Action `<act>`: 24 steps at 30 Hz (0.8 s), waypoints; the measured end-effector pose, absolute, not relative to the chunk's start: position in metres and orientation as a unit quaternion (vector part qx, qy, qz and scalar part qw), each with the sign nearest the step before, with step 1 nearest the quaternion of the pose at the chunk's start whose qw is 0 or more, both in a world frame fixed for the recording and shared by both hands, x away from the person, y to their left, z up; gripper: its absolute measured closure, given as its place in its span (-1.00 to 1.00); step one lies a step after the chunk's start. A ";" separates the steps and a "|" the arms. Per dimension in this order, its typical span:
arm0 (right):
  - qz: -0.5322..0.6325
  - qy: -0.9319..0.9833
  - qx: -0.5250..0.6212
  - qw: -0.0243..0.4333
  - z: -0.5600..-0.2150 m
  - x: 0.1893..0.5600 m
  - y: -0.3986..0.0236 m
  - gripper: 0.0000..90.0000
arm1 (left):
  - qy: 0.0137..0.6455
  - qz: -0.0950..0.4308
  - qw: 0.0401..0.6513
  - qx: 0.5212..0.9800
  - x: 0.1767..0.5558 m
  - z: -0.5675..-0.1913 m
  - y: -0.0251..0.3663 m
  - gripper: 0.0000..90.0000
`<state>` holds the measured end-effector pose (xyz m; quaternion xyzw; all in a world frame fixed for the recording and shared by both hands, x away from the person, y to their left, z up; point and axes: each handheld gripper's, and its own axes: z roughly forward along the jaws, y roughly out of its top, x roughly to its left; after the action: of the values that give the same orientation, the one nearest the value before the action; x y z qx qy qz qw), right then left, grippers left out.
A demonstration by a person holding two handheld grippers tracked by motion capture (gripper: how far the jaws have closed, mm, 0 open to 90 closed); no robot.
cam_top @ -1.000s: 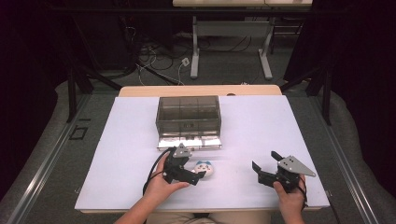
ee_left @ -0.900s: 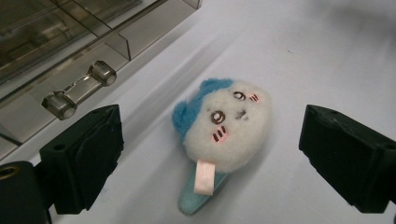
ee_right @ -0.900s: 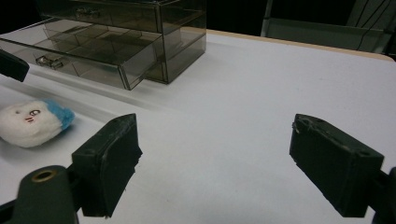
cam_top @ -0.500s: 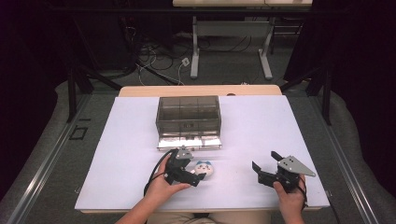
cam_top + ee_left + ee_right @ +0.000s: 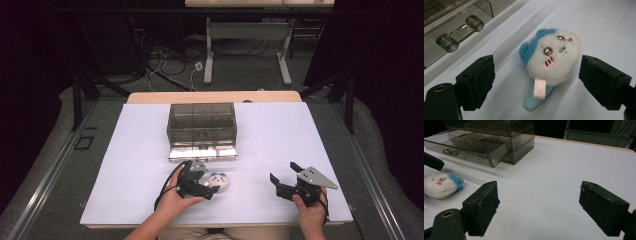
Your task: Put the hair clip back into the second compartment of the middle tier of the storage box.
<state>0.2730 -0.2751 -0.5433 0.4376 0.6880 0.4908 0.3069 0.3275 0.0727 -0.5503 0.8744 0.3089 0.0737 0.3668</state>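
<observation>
White plush clip (image 5: 552, 58) between closing left gripper (image 5: 536, 75) jaws, untouched

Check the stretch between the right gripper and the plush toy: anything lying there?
Nothing: in the high view, bare white table separates the right gripper from the plush toy.

I'm working in what looks like a lab or recording studio rather than a home. My white table (image 5: 280, 135) stands alone on grey carpet (image 5: 60, 165), closed in by black curtains (image 5: 385, 75). Behind it loose cables (image 5: 165, 62) trail over the floor beside the metal legs of another bench (image 5: 247, 37).
</observation>
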 end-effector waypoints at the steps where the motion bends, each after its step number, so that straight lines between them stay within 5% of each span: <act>1: 0.491 0.688 0.437 0.306 -0.543 0.273 -0.275 -0.66 | 0.311 0.074 0.368 0.873 0.327 -0.551 0.072 -0.67; 24: 0.491 0.688 0.438 0.307 -0.544 0.273 -0.275 -0.66 | 0.309 0.051 0.356 0.880 0.327 -0.553 0.072 -0.35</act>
<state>0.2733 -0.2752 -0.5437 0.4377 0.6882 0.4906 0.3066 0.3274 0.0716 -0.5532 0.8805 0.3093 0.0513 0.3556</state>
